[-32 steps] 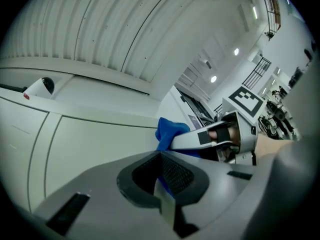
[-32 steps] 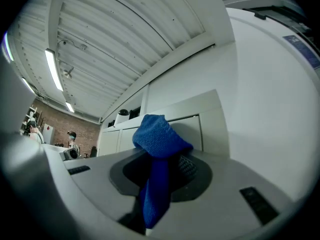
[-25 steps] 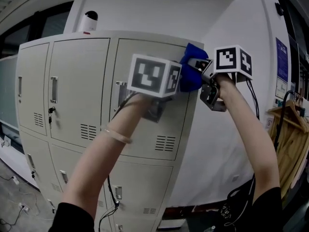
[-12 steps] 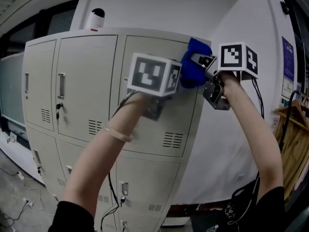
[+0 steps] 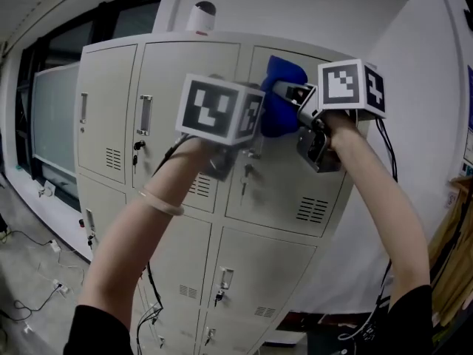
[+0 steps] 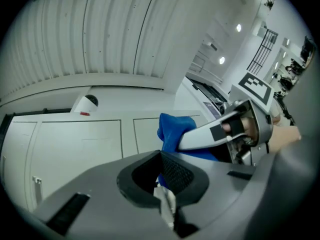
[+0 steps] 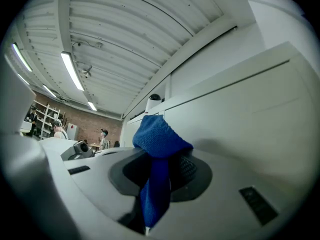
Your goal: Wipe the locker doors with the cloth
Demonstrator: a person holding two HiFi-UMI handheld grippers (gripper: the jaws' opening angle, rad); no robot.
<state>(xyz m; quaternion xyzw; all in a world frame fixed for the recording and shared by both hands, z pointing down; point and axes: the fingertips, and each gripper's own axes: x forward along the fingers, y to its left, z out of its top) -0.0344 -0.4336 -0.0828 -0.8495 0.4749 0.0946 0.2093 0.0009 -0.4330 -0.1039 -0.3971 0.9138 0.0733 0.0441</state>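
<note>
In the head view the blue cloth presses against the top of the beige locker's upper right door. My right gripper is shut on it from the right. In the right gripper view the cloth hangs pinched in my right gripper, next to the door. My left gripper is held against the same door, lower left of the cloth, its jaws hidden behind its marker cube. The left gripper view shows my left gripper shut and empty, with the cloth just beyond.
A white cylinder with a dark cap stands on the locker top. Other locker doors with handles and keys run left and below. A window is at far left, cables on the floor, a white wall at right.
The cloth and right gripper have slid left from the door's right edge toward its middle. The left gripper has moved left with them.
</note>
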